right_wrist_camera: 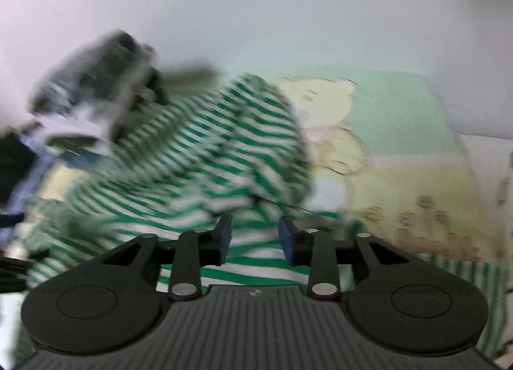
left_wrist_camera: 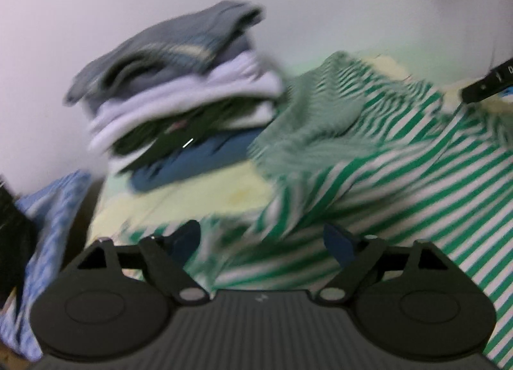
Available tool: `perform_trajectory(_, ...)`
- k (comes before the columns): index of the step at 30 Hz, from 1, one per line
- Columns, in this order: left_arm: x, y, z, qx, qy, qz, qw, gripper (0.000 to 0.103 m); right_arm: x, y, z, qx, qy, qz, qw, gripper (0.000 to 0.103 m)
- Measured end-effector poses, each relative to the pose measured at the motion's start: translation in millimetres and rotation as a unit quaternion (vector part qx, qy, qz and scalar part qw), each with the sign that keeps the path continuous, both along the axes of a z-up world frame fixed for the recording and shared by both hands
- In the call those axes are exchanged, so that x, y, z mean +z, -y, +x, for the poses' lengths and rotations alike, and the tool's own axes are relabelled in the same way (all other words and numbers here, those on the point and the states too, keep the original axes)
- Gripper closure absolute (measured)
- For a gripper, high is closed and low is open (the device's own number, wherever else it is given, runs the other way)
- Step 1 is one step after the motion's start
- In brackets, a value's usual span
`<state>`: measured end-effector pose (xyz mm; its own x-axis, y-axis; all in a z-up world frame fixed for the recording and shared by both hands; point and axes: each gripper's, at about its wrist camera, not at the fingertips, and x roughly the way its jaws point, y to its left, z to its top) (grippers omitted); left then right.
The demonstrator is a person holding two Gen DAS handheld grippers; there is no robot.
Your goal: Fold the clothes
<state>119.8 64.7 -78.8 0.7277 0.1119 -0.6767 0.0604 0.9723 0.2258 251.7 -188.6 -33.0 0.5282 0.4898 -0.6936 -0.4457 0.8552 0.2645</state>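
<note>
my left gripper (left_wrist_camera: 261, 242) stood wide open over the near hem of the green-and-white striped shirt (left_wrist_camera: 368, 177), with cloth showing beneath the gap but neither pad pressing it. i held nothing there. my right gripper (right_wrist_camera: 255, 237) was about half open, striped cloth visible between the blue pads (right_wrist_camera: 224, 235). i saw no pinch or lifted fold, so i judged it free of the shirt, though blur limited certainty.

the shirt lay rumpled across the yellow-and-mint cartoon sheet (right_wrist_camera: 400, 152), bunched toward twelve o'clock in the right wrist view and spreading from centre to four o'clock in the left wrist view. it was not yet flat or folded.

a stack of folded garments (left_wrist_camera: 179, 97) sat at ten o'clock from my left gripper, just beside the shirt's far edge, grey on top, then white, dark, and blue at the bottom. i judged it set aside there to keep the working area free. a blue patterned cloth (left_wrist_camera: 54, 209) hung at eight o'clock.

both views were motion-blurred.
</note>
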Motion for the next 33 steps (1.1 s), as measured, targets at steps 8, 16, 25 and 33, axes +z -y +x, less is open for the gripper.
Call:
perform_trajectory(8, -20.7, 6.0, 88.4, -0.005, -0.094, -0.047, 0.9945, 0.077, -31.3, -54.4, 33.1, -0.03, -0.054, -0.036, 0.997, 0.043)
perform_trajectory(16, -0.4, 11.2, 121.8, -0.01, -0.043, -0.004, 0.999, 0.088, -1.0, -62.2, 70.6, -0.079, 0.024, -0.015, 0.996, 0.095)
perform_trajectory(25, -29.6, 38.6, 148.7, -0.027, -0.034, 0.098, 0.9942, 0.076, -45.4, -60.5, 115.1, -0.123, -0.029, -0.036, 0.991, 0.093)
perform_trajectory(33, -6.8, 15.2, 114.2, -0.082, -0.012, 0.083, 0.9932, 0.062, -16.0, -2.5, 101.7, -0.151, -0.036, 0.014, 0.988, 0.06)
